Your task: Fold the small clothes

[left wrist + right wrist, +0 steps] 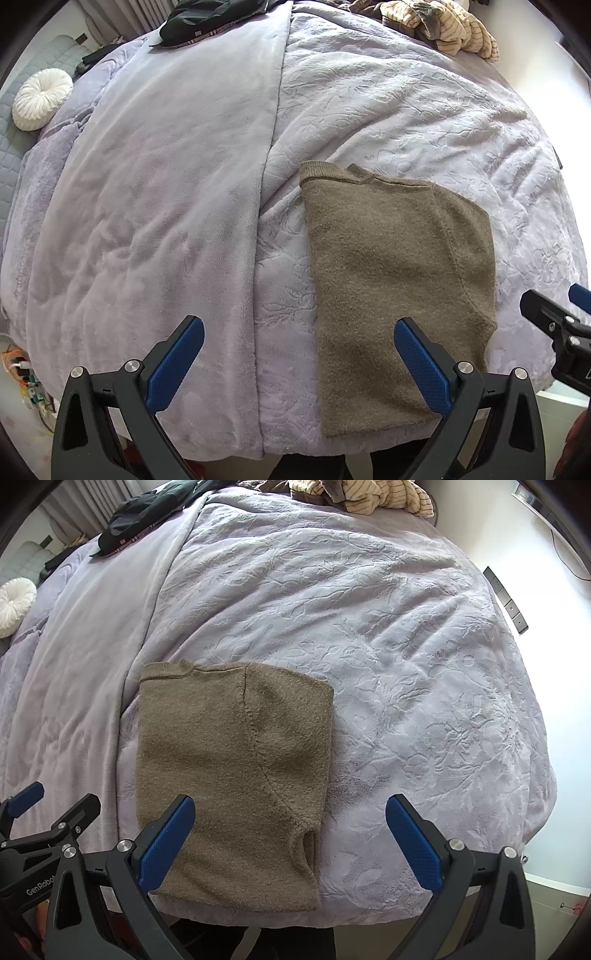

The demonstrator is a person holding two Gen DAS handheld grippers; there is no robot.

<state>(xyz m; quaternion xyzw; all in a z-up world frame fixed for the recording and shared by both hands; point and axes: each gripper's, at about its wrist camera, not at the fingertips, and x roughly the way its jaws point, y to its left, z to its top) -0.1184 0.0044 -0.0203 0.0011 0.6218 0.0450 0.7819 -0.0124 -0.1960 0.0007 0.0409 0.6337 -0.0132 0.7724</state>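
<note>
Brown fuzzy knit sweater [232, 775] lies flat on the lilac embossed plush bedspread [406, 701], already doubled lengthwise into a narrow panel: ribbed collar at the far end, hem at the near bed edge, curved sleeve seam running down its right half. From the right gripper [290, 843] it sits ahead and mostly left, near hem corner under the left blue pad; from the left gripper [299, 363] it sits ahead and to the right, its hem end just beyond the right blue pad.

Both claws spread wide, nothing between the pads, hovering above the near edge; I can't tell for sure that either touches the cloth.

Step, as I judge it: lengthwise fold done, cross fold pending. Next move likely calls for each claw to drop onto one hem corner, pinch all layers, then carry the hem away toward the collar and lay it flush. Thick knit, so layers may slip or the sleeve may slide out.

Far beyond the claws: black garment [218, 18], tan striped clothes heap [439, 26], white round pleated cushion [40, 99] far left.
</note>
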